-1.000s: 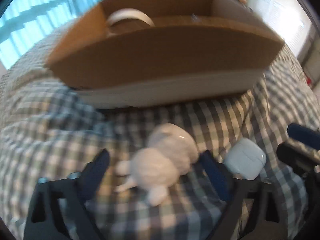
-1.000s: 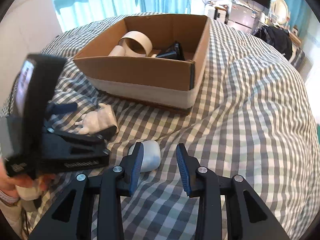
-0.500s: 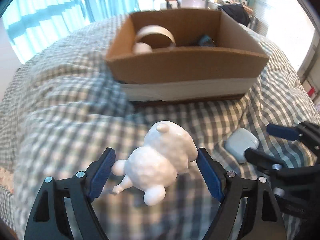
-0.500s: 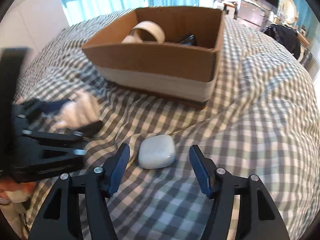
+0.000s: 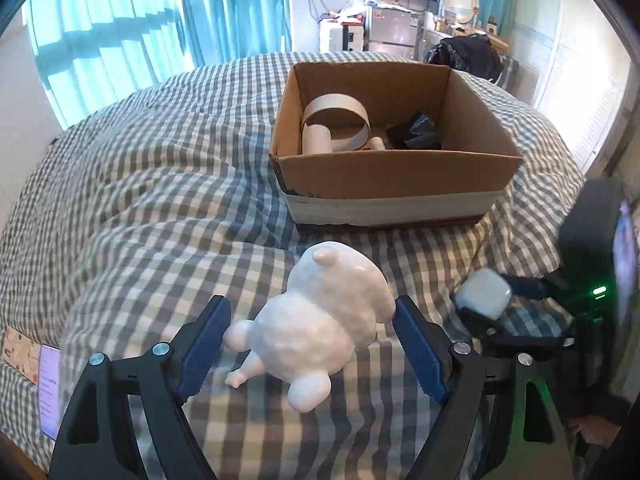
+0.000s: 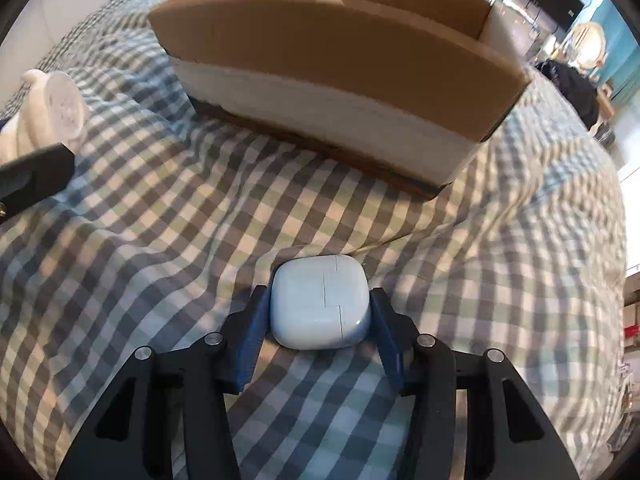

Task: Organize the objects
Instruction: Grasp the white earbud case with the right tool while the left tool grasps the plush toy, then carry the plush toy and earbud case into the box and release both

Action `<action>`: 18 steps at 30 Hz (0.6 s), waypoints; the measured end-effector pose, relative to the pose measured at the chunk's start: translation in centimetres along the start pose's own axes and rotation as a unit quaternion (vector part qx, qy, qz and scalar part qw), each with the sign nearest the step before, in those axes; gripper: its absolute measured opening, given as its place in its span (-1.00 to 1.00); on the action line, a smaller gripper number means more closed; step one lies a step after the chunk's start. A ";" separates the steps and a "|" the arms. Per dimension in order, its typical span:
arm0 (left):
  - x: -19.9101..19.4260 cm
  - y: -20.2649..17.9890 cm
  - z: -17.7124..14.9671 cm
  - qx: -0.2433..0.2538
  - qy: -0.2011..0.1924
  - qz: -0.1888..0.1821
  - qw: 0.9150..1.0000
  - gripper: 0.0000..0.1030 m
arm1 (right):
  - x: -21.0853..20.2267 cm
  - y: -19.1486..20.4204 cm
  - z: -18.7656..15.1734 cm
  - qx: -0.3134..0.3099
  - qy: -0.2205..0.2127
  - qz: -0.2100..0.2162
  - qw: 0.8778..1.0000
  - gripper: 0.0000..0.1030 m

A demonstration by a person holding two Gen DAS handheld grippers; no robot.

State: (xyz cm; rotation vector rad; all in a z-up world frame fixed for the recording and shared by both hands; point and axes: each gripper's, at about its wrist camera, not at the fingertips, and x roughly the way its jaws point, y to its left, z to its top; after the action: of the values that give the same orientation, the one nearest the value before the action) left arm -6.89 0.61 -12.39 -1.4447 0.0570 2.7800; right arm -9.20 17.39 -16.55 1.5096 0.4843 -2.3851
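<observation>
A white animal figurine (image 5: 320,324) sits between the blue pads of my left gripper (image 5: 312,308), which is shut on it and holds it above the checked bed cover (image 5: 160,200). The figurine (image 6: 48,112) also shows at the left edge of the right wrist view. A pale blue earbud case (image 6: 320,308) lies on the cover between the pads of my right gripper (image 6: 319,296). The jaws are closing and the pads touch both sides of the case. The left wrist view catches the same case (image 5: 484,294) at the right. An open cardboard box (image 5: 400,176) stands just beyond both grippers.
Inside the box lie a cardboard tape ring (image 5: 336,124) and a dark object (image 5: 416,132). A phone (image 5: 50,392) rests at the bed's left edge. Teal curtains and furniture stand behind the bed. The cover is rumpled around the box.
My left gripper has risen and drawn back from the box with the figurine in it. My right gripper opened, moved over the earbud case, and has closed in around it.
</observation>
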 end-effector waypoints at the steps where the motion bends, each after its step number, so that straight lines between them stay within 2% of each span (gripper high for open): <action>1: -0.3 0.1 0.0 0.001 -0.003 0.000 1.000 0.64 | -0.9 0.0 -0.1 0.004 -0.009 0.003 1.000 -0.03; 13: -6.2 -0.3 -0.7 0.004 -0.039 -0.013 0.999 0.64 | -11.3 2.8 -1.3 -0.003 -0.088 0.011 0.996 -0.03; 18: -9.1 -0.1 0.1 0.001 -0.067 -0.017 0.998 0.64 | -15.7 2.1 -1.4 0.001 -0.133 0.000 0.991 -0.03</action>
State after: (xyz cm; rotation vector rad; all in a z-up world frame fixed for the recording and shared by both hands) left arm -1.79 0.80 -4.88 -1.2418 0.0337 2.8409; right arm -0.69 16.93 -3.16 1.1672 0.4186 -2.5356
